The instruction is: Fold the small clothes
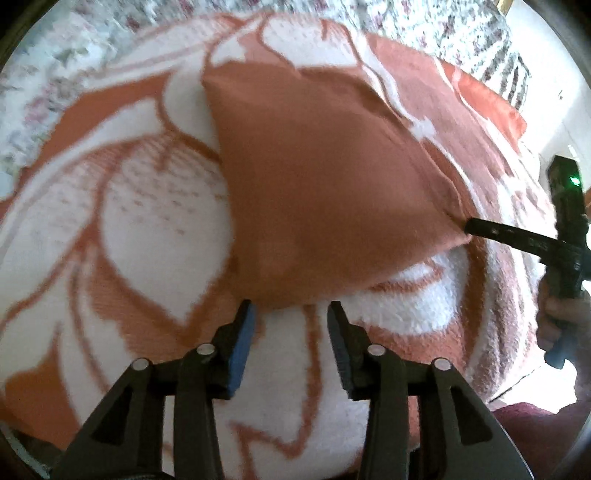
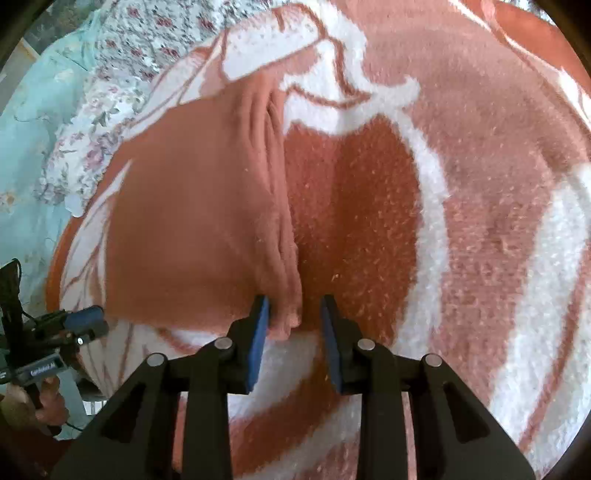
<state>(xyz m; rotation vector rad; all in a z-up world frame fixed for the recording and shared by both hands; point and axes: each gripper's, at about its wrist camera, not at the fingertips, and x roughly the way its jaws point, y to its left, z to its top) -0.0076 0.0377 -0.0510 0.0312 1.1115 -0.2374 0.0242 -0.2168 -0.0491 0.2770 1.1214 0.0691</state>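
A small plain terracotta garment (image 1: 325, 177) lies folded on an orange-and-white patterned blanket (image 1: 140, 206). My left gripper (image 1: 291, 314) is open, its jaws just short of the garment's near corner, holding nothing. My right gripper (image 2: 295, 314) is open, with the bunched edge of the garment (image 2: 192, 229) lying between its jaws against the left blue pad (image 2: 258, 339). In the left wrist view the right gripper (image 1: 476, 225) touches the garment's right corner. In the right wrist view the left gripper (image 2: 88, 321) sits at the garment's far left.
The blanket (image 2: 480, 184) covers a bed with a floral sheet (image 1: 424, 22) behind it and a pale blue cover (image 2: 33, 122) at the left. A hand (image 1: 561, 314) holds the right gripper's handle at the right edge.
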